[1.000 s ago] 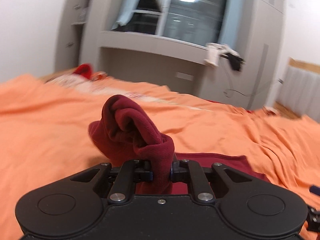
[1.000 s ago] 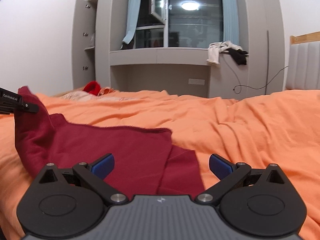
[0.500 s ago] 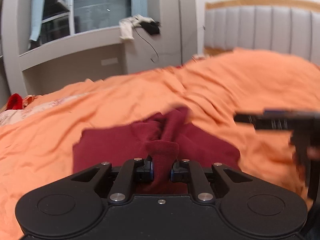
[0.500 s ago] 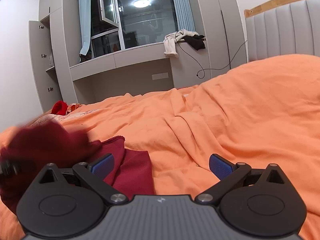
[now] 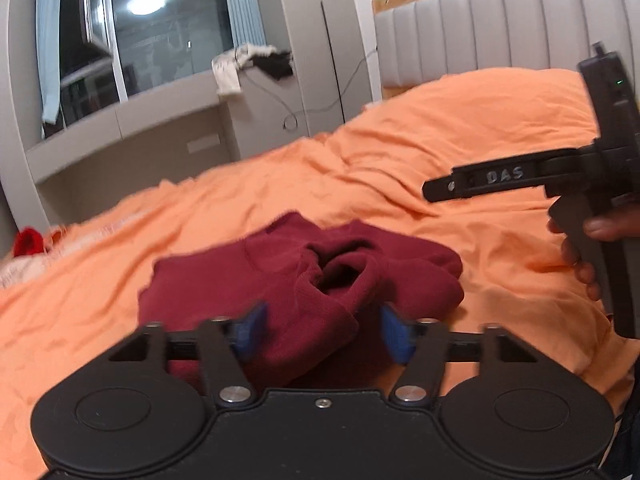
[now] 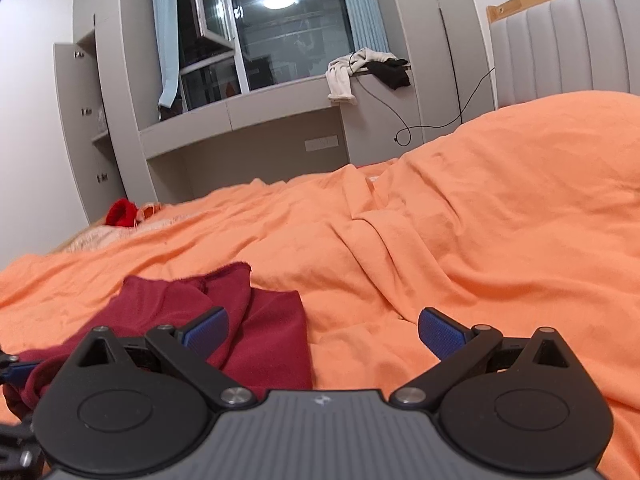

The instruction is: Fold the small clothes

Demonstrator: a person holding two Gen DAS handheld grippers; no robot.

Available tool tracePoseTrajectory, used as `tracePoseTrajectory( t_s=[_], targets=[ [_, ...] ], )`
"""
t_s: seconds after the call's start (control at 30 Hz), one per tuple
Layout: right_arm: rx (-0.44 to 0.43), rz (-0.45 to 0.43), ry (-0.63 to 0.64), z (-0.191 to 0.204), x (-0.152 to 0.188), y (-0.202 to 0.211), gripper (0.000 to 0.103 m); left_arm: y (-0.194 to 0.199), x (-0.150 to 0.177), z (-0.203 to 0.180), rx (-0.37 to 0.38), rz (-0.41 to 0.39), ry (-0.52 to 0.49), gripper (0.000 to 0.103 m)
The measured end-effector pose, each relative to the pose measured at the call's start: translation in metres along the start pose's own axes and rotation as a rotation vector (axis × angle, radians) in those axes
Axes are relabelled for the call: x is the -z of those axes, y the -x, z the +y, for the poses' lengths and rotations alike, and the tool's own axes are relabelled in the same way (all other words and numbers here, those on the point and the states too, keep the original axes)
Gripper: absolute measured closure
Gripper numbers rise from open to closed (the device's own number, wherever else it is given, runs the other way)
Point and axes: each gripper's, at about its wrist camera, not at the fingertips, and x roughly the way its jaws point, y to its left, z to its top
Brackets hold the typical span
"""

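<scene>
A dark red garment (image 5: 304, 280) lies bunched on the orange bed cover (image 5: 460, 128). My left gripper (image 5: 320, 328) is open, its blue pads on either side of a ribbed cuff of the garment, which rests loose between them. My right gripper (image 6: 322, 330) is open and empty above the cover, just right of the garment (image 6: 256, 320). The right gripper also shows in the left wrist view (image 5: 520, 178), held in a hand at the right.
A grey padded headboard (image 5: 500, 28) stands at the right. A grey window ledge (image 6: 280, 116) with clothes (image 6: 360, 68) and a cable is behind the bed. A red item (image 6: 120, 212) lies at the far left of the bed.
My left gripper carried the red sleeve over onto the garment and opened, letting it go. The right gripper swung right and stayed open.
</scene>
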Motion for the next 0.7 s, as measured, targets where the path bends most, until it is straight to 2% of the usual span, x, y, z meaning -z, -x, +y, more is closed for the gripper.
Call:
tracePoseTrajectory(
  t_s=[0.03, 0.2, 0.43, 0.53, 0.7],
  targets=[
    [-0.007, 0.002, -0.007, 0.000, 0.001, -0.001, 0.000, 0.004, -0.001, 0.000, -0.010, -0.017, -0.012, 0.023],
    [-0.062, -0.006, -0.012, 0.004, 0.005, -0.003, 0.000, 0.016, 0.000, 0.003, -0.035, -0.047, -0.043, 0.013],
    [-0.240, -0.028, -0.011, 0.014, 0.008, -0.002, 0.000, 0.025, 0.019, 0.024, -0.079, -0.053, -0.022, 0.009],
    [-0.281, -0.039, 0.031, 0.024, 0.009, -0.006, 0.000, 0.025, 0.025, 0.035, -0.091, -0.064, 0.012, 0.005],
    [-0.398, -0.010, 0.065, 0.038, -0.003, -0.031, 0.000, 0.022, 0.030, 0.049, -0.096, -0.064, 0.057, 0.003]
  ],
)
